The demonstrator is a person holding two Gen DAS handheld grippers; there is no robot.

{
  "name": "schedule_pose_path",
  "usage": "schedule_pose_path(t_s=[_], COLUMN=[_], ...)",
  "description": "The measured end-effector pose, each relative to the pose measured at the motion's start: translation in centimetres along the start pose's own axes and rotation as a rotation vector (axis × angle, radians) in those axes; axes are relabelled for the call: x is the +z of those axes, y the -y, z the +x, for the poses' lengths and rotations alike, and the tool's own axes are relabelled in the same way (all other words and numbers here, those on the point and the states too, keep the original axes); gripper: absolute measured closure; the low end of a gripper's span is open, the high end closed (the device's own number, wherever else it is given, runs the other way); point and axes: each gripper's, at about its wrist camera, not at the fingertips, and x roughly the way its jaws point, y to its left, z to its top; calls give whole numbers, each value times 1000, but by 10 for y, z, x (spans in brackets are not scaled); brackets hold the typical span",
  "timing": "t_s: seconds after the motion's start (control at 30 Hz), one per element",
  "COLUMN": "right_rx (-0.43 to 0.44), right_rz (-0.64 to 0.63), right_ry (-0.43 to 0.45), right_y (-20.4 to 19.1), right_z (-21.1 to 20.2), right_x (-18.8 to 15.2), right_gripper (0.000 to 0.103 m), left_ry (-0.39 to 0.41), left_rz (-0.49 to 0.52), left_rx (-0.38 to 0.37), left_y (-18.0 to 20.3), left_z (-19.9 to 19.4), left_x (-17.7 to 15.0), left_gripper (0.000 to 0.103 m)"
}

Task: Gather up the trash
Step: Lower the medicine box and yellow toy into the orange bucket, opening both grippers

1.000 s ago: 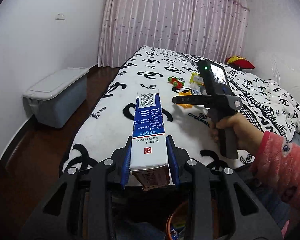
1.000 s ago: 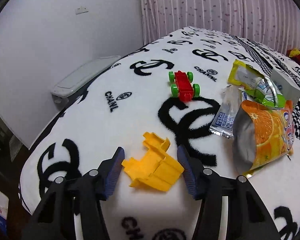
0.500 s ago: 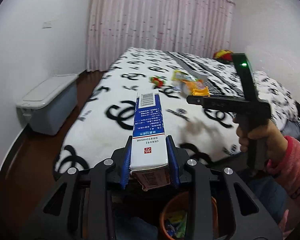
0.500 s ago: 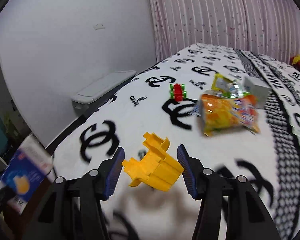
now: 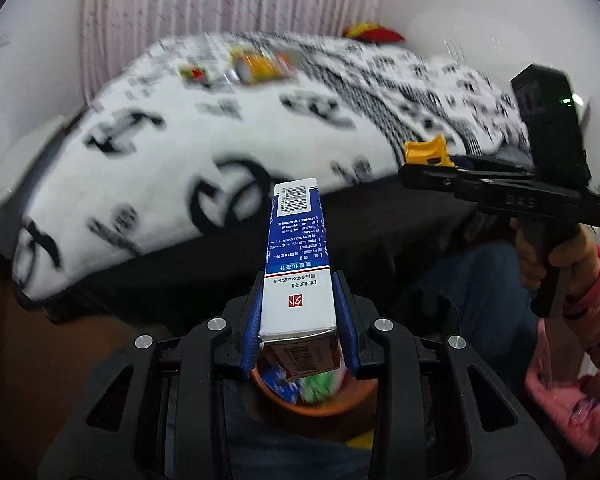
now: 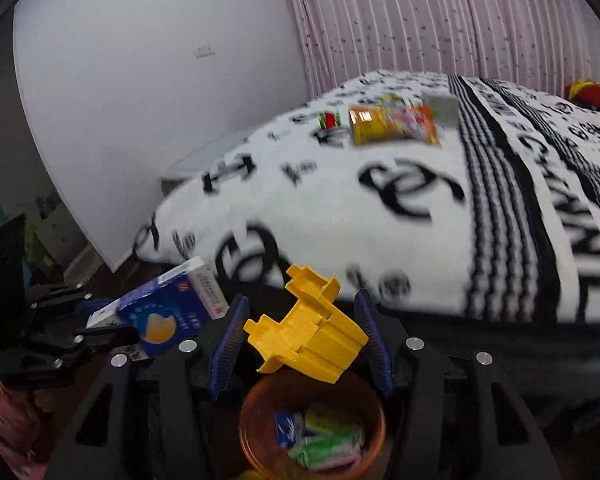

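My left gripper (image 5: 300, 312) is shut on a blue and white carton box (image 5: 298, 264) and holds it above an orange trash bin (image 5: 320, 394) with wrappers inside. My right gripper (image 6: 304, 332) is shut on a yellow plastic piece (image 6: 312, 336) and holds it above the same bin (image 6: 252, 436). In the right wrist view the box (image 6: 164, 312) sits to the left in the left gripper (image 6: 112, 330). In the left wrist view the right gripper (image 5: 424, 170) with the yellow piece (image 5: 424, 152) hangs at the right.
The bed (image 6: 340, 208) with a black and white blanket lies ahead. On it are an orange snack bag (image 6: 392, 124), a red and green toy car (image 6: 330, 120) and other wrappers. A grey storage box (image 5: 4, 184) stands by the left wall.
Both grippers have pulled back off the bed with their loads and now hang over the orange bin. The bed items look farther away.
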Motion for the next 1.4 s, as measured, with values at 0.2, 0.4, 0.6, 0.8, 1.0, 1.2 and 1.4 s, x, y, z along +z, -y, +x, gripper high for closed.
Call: schedule_pose_path(t_s=[0.2,0.4,0.6,0.8,1.0,1.2,1.4], right_rx=[11,10,24,28,24,26,-3], right_rz=[50,108,179,233,263,276,339], right_ry=[-109,-232,-314,-355,-378,-372,-322], right_y=[8,17,29,37,43,44,58], right_z=[23,62,93,111,123,126,114], right_x=[-49,-89,-111,-121,-131,-128,-124], right_gripper=[49,49,49,49,49,33,30], left_ry=[-156,-289,-372,-430,-461,-462,-409], left_rz=[-10,-67,-130,-181,-183,-185,-203], left_rx=[-40,-57,-37,-40,-24,-25,7], left_y=[14,8,3,-5,-7,-6,-12], left_z=[50,94,126,149,160,162,153], left_x=[-35,-59,-72,-75,-79,-79,-72], left_gripper=[71,71,71,71,71,67,31])
